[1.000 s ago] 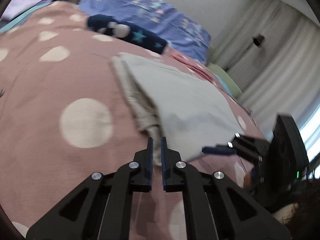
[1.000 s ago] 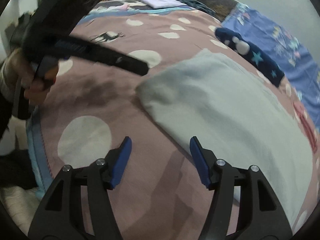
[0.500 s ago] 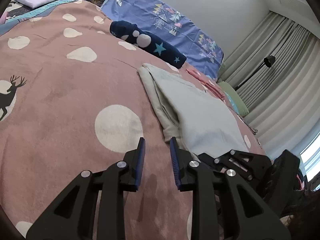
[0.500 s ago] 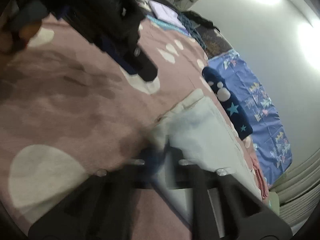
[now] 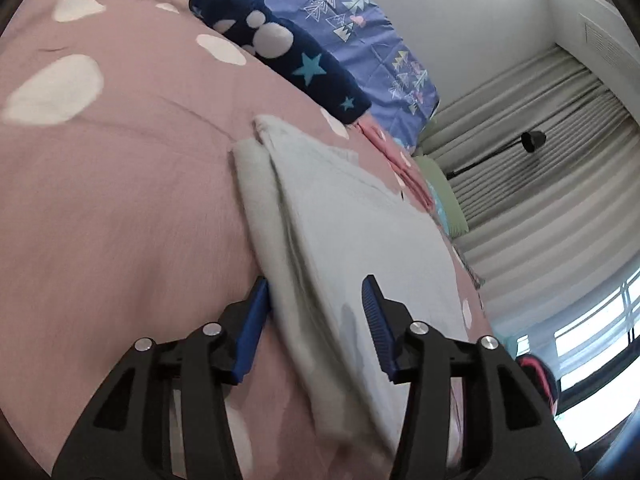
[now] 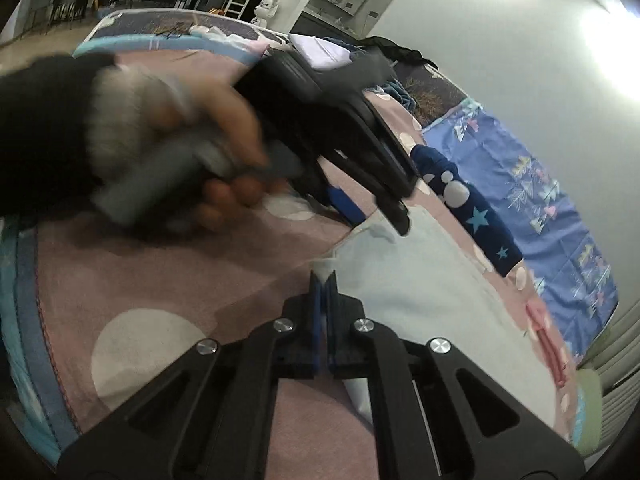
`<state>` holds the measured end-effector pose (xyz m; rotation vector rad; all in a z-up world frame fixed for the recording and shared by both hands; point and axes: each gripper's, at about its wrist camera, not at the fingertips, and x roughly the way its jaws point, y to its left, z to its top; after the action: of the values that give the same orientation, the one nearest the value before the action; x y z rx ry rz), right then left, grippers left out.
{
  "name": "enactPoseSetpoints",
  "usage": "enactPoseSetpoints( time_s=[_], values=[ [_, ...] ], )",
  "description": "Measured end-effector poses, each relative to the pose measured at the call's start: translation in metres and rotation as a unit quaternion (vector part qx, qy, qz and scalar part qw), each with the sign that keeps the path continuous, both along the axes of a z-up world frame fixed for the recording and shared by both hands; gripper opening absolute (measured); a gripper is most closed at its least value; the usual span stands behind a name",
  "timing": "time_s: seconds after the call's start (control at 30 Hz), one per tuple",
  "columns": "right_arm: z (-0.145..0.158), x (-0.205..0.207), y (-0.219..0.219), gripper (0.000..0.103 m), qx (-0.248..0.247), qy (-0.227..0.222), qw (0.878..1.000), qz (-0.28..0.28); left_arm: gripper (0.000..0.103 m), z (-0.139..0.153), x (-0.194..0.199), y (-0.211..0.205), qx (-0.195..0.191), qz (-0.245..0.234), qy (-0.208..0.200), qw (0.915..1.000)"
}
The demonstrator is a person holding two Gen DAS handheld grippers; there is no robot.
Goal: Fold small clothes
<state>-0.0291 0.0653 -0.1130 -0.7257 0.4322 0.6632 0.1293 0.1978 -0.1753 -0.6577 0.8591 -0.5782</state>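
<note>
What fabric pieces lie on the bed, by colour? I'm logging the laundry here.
Pale grey: 1, the folded garment
Navy with stars and dots: 1, the rolled piece
Blue patterned: 1, the sheet
White: 1, the far folded cloth
Total: 4

person's left hand [image 6: 208,140] motion-blurred, pale cloth [image 5: 360,240] near corner behind tongs

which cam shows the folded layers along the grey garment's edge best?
Left wrist. The pale grey folded garment fills the view, its stacked edge layers sharp and running down between the open left tool. The right wrist view shows only its flat top and the corner pinched in the shut right tool.
</note>
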Motion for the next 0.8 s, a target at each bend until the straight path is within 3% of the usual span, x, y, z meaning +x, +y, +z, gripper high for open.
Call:
enactPoseSetpoints(
  time_s=[0.03, 0.07, 0.1, 0.17, 0.27, 0.33, 0.4, 0.43, 0.5, 0.63, 0.7, 0.8],
  values=[
    [0.002, 0.003, -0.001, 0.002, 0.01, 0.011, 1.0, -0.002, 0.036, 0.002, 0.011, -0.002, -0.004, 0.003, -0.009, 1.0],
    [0.004, 0.005, -0.001, 0.002, 0.015, 0.016, 1.0, -0.003, 0.011, 0.004, 0.02, -0.003, -0.006, 0.009, -0.01, 0.9999],
    [0.006, 0.005, -0.001, 0.002, 0.02, 0.019, 1.0, -0.004, 0.005, 0.007, 0.025, -0.003, -0.012, 0.012, -0.012, 0.9998],
    [0.016, 0.002, -0.002, 0.002, 0.034, 0.012, 0.999, -0.007, 0.005, 0.028, 0.027, -0.002, -0.034, 0.017, -0.051, 0.998],
    [0.028, 0.001, -0.007, 0.002, 0.062, 0.038, 0.997, -0.008, 0.004, 0.053, 0.016, -0.004, 0.015, 0.029, -0.101, 0.9943],
    [0.024, 0.009, -0.009, 0.002, 0.066, 0.066, 0.996, -0.007, 0.004, 0.041, 0.017, -0.003, 0.057, 0.041, -0.086, 0.9938],
    [0.005, 0.008, -0.004, 0.002, 0.049, 0.088, 0.995, -0.007, 0.003, 0.013, 0.02, 0.004, 0.063, 0.052, -0.046, 0.9955],
    [-0.003, 0.007, -0.003, 0.002, 0.041, 0.095, 0.995, -0.006, 0.003, -0.001, 0.022, 0.011, 0.035, 0.057, -0.02, 0.9976],
    [-0.013, 0.004, -0.002, 0.003, 0.032, 0.099, 0.995, -0.006, 0.001, -0.004, 0.023, 0.025, -0.016, 0.065, -0.019, 0.9976],
    [-0.005, 0.0, -0.01, 0.009, 0.053, 0.106, 0.993, -0.002, 0.001, -0.001, 0.026, 0.018, 0.0, 0.055, -0.022, 0.9983],
    [-0.002, -0.006, -0.014, 0.027, 0.052, 0.094, 0.994, -0.002, 0.013, 0.0, 0.03, 0.015, -0.002, 0.047, -0.019, 0.9987],
    [-0.01, -0.014, -0.016, 0.029, 0.018, 0.068, 0.997, -0.012, 0.03, 0.002, 0.034, 0.013, -0.015, 0.033, -0.024, 0.9991]
  ],
)
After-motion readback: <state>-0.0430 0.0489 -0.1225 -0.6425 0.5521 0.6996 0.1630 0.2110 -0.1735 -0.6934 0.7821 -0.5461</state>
